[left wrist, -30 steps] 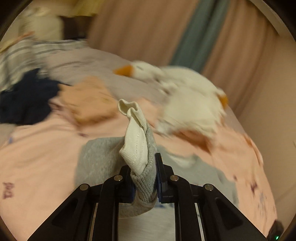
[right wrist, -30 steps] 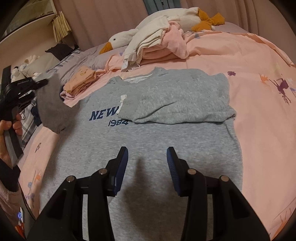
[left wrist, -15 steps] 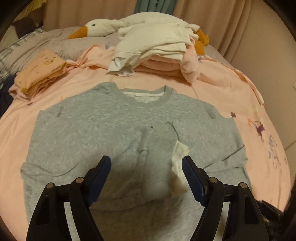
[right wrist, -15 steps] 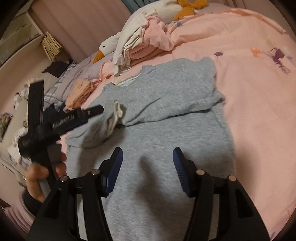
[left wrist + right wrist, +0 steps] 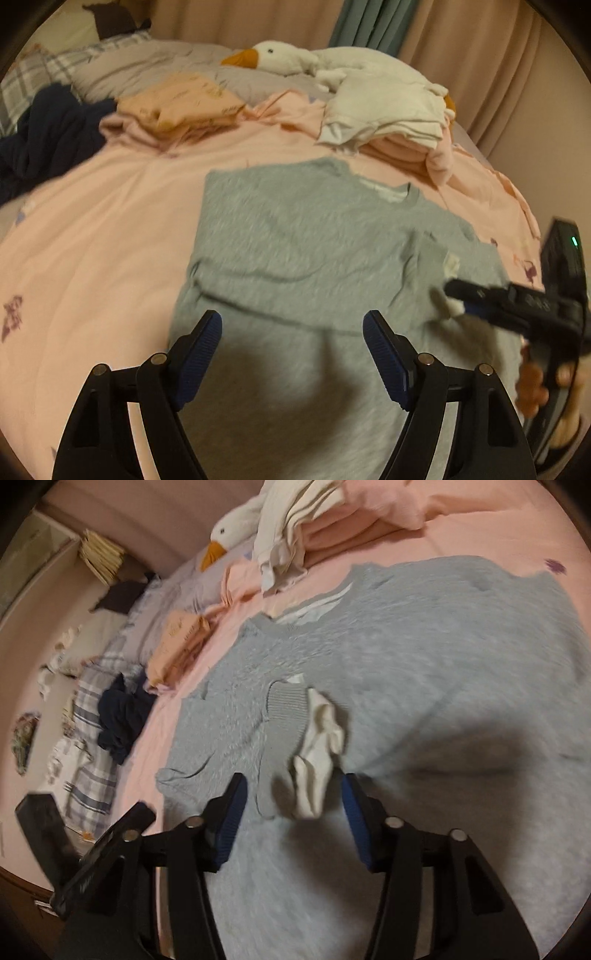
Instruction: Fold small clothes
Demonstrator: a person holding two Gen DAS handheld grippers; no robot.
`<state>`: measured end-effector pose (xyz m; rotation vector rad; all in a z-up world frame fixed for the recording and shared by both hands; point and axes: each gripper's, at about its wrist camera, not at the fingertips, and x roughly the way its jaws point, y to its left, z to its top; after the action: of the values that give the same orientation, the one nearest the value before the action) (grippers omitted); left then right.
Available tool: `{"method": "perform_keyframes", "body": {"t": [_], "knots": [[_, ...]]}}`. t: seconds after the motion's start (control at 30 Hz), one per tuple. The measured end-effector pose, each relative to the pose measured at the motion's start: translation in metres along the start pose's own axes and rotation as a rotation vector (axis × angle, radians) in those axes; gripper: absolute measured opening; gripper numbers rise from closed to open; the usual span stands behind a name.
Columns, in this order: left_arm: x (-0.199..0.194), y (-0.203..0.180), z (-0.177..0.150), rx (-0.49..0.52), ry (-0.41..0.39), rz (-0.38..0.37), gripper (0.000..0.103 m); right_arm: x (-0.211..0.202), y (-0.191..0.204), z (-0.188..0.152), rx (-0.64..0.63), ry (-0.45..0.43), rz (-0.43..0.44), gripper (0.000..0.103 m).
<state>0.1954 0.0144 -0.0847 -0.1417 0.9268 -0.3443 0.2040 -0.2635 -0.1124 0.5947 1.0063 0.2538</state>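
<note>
Since the grey sweatshirt point(image 5: 295, 251) is soft knit lying on the pink bed cover point(image 5: 92, 229), centre of the left wrist view, expect it to drape and bunch, not hold a crease; light, not slippery, nothing fragile. Both sleeves are already laid across the chest. The sleeve cuff point(image 5: 290, 705), ribbed grey with a white inner cuff point(image 5: 321, 746) poking out, sits mid-frame in the right wrist view.

Left gripper point(image 5: 291, 354): jaws spread wide, empty, hovering over the lower body of the shirt.

Right gripper point(image 5: 291, 812): jaws have just been closing, cuff and white lining between them. The pads look apart from the fabric on both sides, so I read it as not gripping, though blur makes that uncertain.

Grip advice, my judgement: pinch the ribbed cuff or hem, where the fabric is thickest, and catch both layers or the white lining pulls out. For the next fold, take the bottom hem corners, one per gripper.

Folded stacks point(image 5: 384, 110) sit upper right.
</note>
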Motion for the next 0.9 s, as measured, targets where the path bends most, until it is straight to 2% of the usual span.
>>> {"method": "perform_keyframes", "body": {"t": [0.07,0.17,0.23,0.3,0.43,0.5,0.57,0.6,0.63,0.67,0.7,0.77,0.83,0.87,0.9], "knots": [[0.005,0.005,-0.004,-0.019,0.031,-0.058,0.078,0.014,0.016,0.004,-0.054,0.022,-0.044,0.032],[0.016,0.006,-0.004,-0.028,0.048,-0.097,0.078,0.023,0.029,0.014,-0.123,0.017,-0.124,0.01],[0.026,0.009,-0.003,-0.04,0.043,-0.094,0.078,0.025,0.042,0.024,-0.16,0.005,-0.125,0.008],[0.042,0.019,0.001,-0.105,0.064,-0.095,0.078,0.016,0.067,0.038,-0.2,-0.03,-0.055,0.005],[0.042,0.029,0.01,-0.171,0.013,-0.132,0.078,-0.027,0.095,0.062,-0.223,-0.187,0.08,0.004],[0.042,0.035,0.014,-0.211,-0.021,-0.131,0.078,-0.034,0.087,0.066,-0.216,-0.207,0.061,0.004],[0.043,0.045,0.018,-0.267,-0.038,-0.11,0.078,-0.024,0.062,0.064,-0.175,-0.166,0.001,0.004],[0.042,0.05,0.018,-0.299,-0.032,-0.122,0.078,-0.016,0.046,0.06,-0.155,-0.137,-0.055,0.006],[0.04,0.051,0.017,-0.301,-0.038,-0.135,0.078,-0.009,0.032,0.052,-0.138,-0.109,-0.113,0.008],[0.037,0.049,0.017,-0.28,-0.05,-0.124,0.078,-0.003,0.017,0.045,-0.123,-0.082,-0.136,0.009],[0.035,0.046,0.017,-0.252,-0.056,-0.101,0.078,0.002,0.007,0.04,-0.108,-0.056,-0.134,0.009],[0.036,0.046,0.016,-0.241,-0.053,-0.105,0.078,0.011,0.001,0.032,-0.1,-0.031,-0.113,0.012],[0.041,0.053,0.017,-0.281,-0.034,-0.133,0.078,0.015,0.016,0.029,-0.152,-0.034,-0.094,0.021],[0.044,0.057,0.017,-0.314,-0.026,-0.159,0.078,0.021,0.037,0.028,-0.212,-0.034,-0.079,0.034],[0.047,0.062,0.018,-0.349,-0.022,-0.188,0.078,0.028,0.053,0.027,-0.256,-0.025,-0.07,0.053]]}}
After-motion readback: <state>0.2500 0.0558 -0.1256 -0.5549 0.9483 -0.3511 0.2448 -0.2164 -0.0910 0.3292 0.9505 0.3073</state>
